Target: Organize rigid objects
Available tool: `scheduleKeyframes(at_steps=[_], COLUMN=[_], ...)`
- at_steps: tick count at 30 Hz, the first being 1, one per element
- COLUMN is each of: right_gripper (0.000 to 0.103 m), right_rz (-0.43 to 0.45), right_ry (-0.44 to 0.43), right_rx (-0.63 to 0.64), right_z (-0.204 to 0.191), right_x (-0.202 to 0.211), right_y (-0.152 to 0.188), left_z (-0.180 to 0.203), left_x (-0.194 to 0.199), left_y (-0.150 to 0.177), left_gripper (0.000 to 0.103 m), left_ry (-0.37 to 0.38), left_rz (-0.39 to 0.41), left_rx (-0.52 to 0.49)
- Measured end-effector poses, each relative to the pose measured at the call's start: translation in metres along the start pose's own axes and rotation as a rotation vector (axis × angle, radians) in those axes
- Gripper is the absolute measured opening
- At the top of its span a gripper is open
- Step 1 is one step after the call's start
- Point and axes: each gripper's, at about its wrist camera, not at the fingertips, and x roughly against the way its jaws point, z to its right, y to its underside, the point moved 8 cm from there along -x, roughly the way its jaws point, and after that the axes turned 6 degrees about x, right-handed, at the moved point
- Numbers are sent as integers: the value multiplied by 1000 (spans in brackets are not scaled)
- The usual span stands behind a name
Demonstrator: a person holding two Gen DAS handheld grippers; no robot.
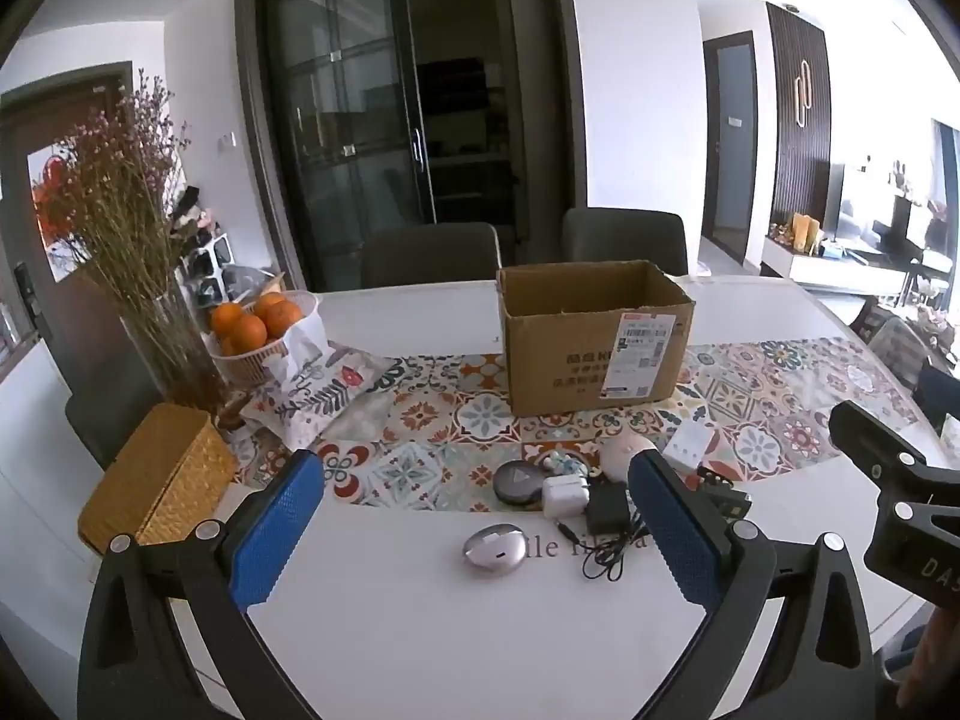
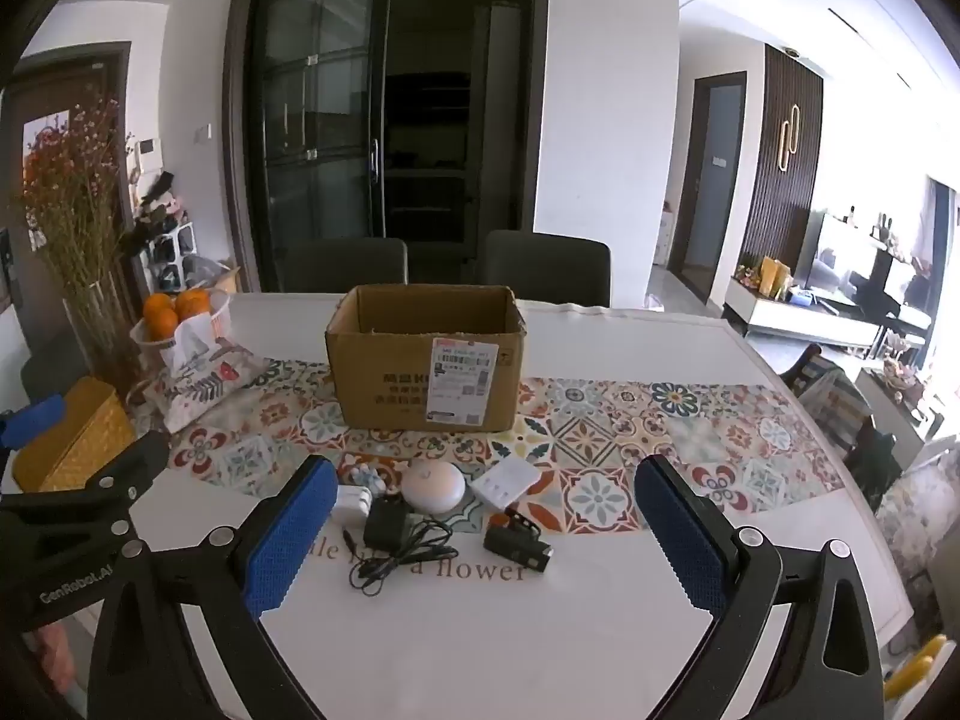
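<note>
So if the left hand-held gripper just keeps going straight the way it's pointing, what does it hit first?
Probably the silver oval earbud case on the white table. It lies between the open blue fingers of the left hand-held gripper, nearer than the other gadgets. Depth is hard to judge through the fisheye.

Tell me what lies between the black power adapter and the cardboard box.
In the right wrist view, the round white puck-shaped device sits between the black power adapter and the cardboard box, on the patterned runner.
</note>
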Motion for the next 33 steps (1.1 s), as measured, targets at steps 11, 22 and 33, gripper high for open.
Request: scheduleKeyframes(at_steps=[11,22,33], right_gripper=[100,100,100], right_rz=[-5,-6,-7], right_ry=[-3,-4,-3], right_rx=[-1,3,1], right_z=[0,-1,-2], right_x=[0,1,-2], right_y=[1,-3,-1], left_z=[4,-1,0], left_x=[1,5,-1], left_y=[-1,-4,-10], left_gripper=[103,103,103], left_ry=[-15,-11,-9], left_rz=[33,39,40], left_rx=[-9,-6,-18])
